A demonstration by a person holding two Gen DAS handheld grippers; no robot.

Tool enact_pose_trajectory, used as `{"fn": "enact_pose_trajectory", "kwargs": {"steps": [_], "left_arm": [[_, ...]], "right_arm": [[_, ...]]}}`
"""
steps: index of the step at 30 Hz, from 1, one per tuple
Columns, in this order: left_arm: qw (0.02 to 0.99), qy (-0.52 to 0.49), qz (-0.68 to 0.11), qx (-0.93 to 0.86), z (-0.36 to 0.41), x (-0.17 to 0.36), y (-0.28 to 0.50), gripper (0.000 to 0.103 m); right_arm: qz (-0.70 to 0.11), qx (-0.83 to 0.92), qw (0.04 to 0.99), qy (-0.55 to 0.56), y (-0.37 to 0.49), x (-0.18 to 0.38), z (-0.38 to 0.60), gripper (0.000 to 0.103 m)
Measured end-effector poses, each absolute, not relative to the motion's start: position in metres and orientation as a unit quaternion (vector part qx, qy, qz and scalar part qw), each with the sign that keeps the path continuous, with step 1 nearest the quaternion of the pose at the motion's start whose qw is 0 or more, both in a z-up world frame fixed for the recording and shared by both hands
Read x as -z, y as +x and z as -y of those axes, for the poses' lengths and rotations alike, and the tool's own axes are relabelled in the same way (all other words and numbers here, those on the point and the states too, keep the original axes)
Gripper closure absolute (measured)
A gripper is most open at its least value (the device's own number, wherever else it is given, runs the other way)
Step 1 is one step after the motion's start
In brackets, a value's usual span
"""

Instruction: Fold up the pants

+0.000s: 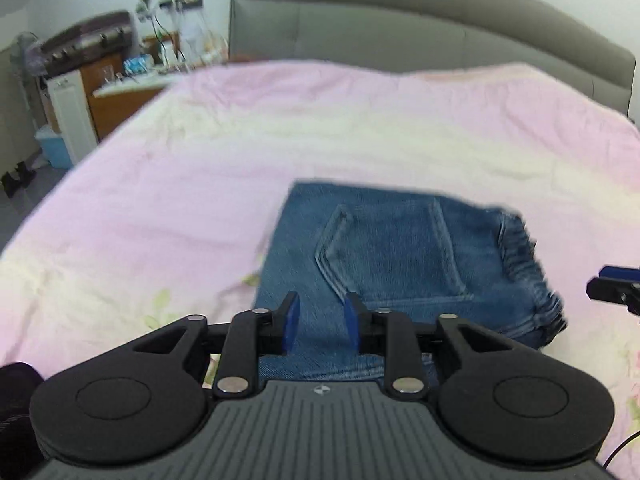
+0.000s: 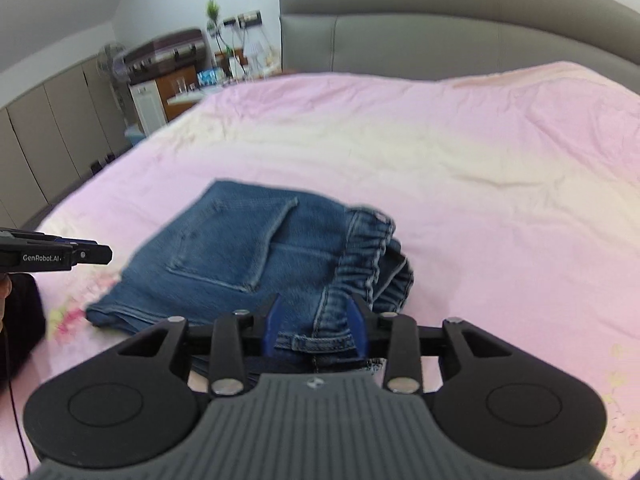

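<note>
Blue denim pants (image 1: pixel 396 264) lie folded into a compact stack on the pink bedspread (image 1: pixel 200 184), back pocket up, elastic waistband at the right end. They also show in the right wrist view (image 2: pixel 248 256). My left gripper (image 1: pixel 322 320) is open and empty, just above the near left edge of the stack. My right gripper (image 2: pixel 316 320) is open and empty over the near waistband corner, a belt loop between its blue pads. Each gripper's tip shows at the edge of the other's view.
A grey padded headboard (image 1: pixel 400 32) stands at the far end of the bed. To the far left are a cluttered wooden desk (image 1: pixel 116 80), a white cabinet (image 1: pixel 70 116), a blue bin (image 1: pixel 56 148) and grey wardrobes (image 2: pixel 48 136).
</note>
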State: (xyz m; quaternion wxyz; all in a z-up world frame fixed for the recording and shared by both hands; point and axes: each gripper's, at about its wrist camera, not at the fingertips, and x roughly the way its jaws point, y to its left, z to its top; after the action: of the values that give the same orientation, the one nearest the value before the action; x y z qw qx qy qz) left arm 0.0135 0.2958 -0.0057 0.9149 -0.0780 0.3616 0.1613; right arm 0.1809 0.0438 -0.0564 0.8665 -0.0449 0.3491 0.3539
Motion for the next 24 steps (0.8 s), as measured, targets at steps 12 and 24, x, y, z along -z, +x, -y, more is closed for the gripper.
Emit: {"fn": "enact_pose_trajectory", "kwargs": {"steps": [12, 24], "left_arm": [[0.948, 0.006, -0.278, -0.154, -0.19, -0.045, -0.046, 0.018], [0.931, 0.022, -0.311, -0.192, -0.137, -0.005, -0.077, 0.015]], "right_arm": [[-0.252, -0.349, 0.903, -0.003, 0.072, -0.009, 0.047, 0.033], [-0.237, -0.334, 0.912, -0.025, 0.008, 0.008, 0.073, 0.028]]}}
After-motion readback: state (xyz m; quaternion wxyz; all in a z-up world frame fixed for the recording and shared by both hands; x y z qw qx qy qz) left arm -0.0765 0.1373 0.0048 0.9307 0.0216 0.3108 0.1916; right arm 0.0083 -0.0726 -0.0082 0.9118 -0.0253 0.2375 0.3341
